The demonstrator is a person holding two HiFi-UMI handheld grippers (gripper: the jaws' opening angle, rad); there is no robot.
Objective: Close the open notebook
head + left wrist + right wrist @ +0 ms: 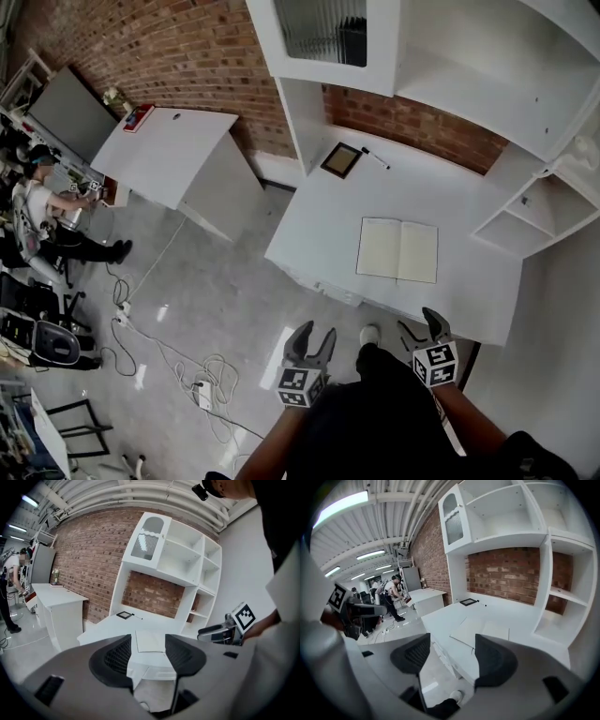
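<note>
Notebook [397,250] is lying open and flat, right of centre in the head view, on the white desk [323,220], both pages up. It's close to the desk's near edge but fully on the top.

That edge slants from centre-left down to the lower right of the frame. Both grippers are on the near side of it, out over the floor [216,291], touching nothing. Left gripper [316,331] is at bottom centre, below the desk's left-hand stretch of edge. It has loads of bare floor to its left, with only some cables [192,370] further out at lower left. Right gripper [419,323] is just below the edge, towards the desk's lower right corner, and nearer the notebook than the left one.

Both pairs of fingers [117,656] are spread apart with nothing between them. In the left gripper view the notebook shows right through the gap. In the right gripper view it sits just above the tips. Either way it's well beyond them.

Further back on the desk, upper centre, there's a small dark frame [340,160] and a pen [376,157], well apart from the notebook. White shelves [525,216] box in the desk's back and right side. A second desk [169,145] sits at upper left.
</note>
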